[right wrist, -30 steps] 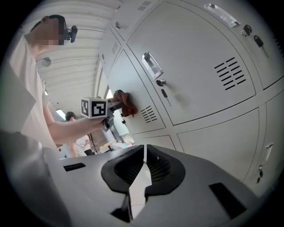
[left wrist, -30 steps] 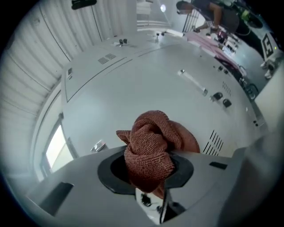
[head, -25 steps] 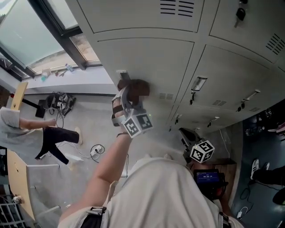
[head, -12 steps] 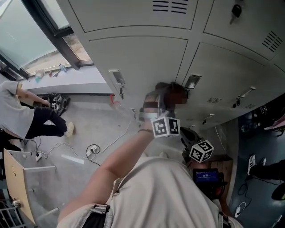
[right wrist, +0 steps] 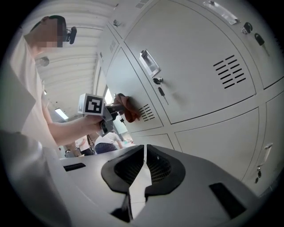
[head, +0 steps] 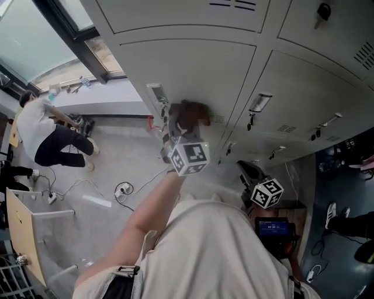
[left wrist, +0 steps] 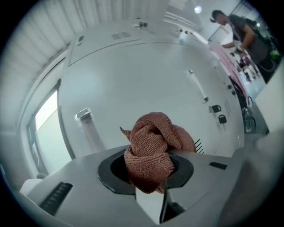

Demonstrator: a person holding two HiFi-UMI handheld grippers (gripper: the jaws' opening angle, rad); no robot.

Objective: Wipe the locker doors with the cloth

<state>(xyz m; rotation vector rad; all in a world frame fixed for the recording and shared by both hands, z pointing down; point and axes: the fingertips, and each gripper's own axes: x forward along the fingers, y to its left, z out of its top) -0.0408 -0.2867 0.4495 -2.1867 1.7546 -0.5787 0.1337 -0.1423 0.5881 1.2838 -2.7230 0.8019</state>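
Note:
A reddish-brown cloth (head: 190, 113) is bunched in my left gripper (head: 180, 127), which is shut on it and presses it against a grey locker door (head: 193, 70) just right of that door's handle (head: 156, 93). In the left gripper view the cloth (left wrist: 148, 142) fills the jaws of the left gripper (left wrist: 155, 170), with the door (left wrist: 133, 84) right behind it. My right gripper (head: 248, 175) hangs low at my right side, away from the lockers. In its own view the right gripper (right wrist: 145, 156) is shut on nothing, and it looks along the lockers at the left gripper (right wrist: 108, 110) and cloth (right wrist: 129, 108).
Rows of grey lockers (head: 304, 99) with handles, vents and hanging keys (head: 322, 10) stretch to the right. A window (head: 41, 35) is at the left. A person (head: 52, 131) bends over on the floor below it, among cables (head: 123, 188).
My left gripper swept the cloth right across the door, then back left near the handle. The person by the window shifted and bent over. The right gripper hardly moved.

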